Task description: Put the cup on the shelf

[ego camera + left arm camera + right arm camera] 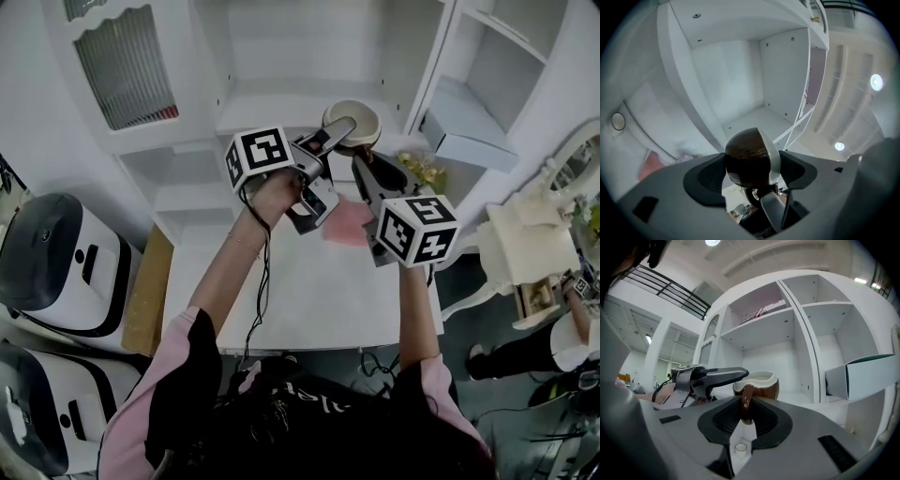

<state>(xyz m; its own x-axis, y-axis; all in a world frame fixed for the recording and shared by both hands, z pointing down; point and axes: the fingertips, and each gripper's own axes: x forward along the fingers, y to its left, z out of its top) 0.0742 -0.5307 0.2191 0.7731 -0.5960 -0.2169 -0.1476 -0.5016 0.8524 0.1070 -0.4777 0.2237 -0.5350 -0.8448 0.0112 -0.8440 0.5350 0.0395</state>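
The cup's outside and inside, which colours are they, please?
Ceramic cup: glossy brown outside, cream inside; right gripper view.

The person wears a black top (309, 427) with pink sleeves (150, 384). The left gripper (339, 129) and right gripper (362, 161) are grey, each with 1 black-and-white marker cube (258, 155). The left has 1 black cable (266, 272).

Cup (364, 116) partly covered by left gripper (339, 133); upper-shelf items (761, 311) too small.

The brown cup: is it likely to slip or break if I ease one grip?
Likely stiff and breakable: the cup looks like glazed ceramic. Its glossy surface may be slippery. The right gripper pinches only the thin handle, so it might pivot if the left gripper lets go.
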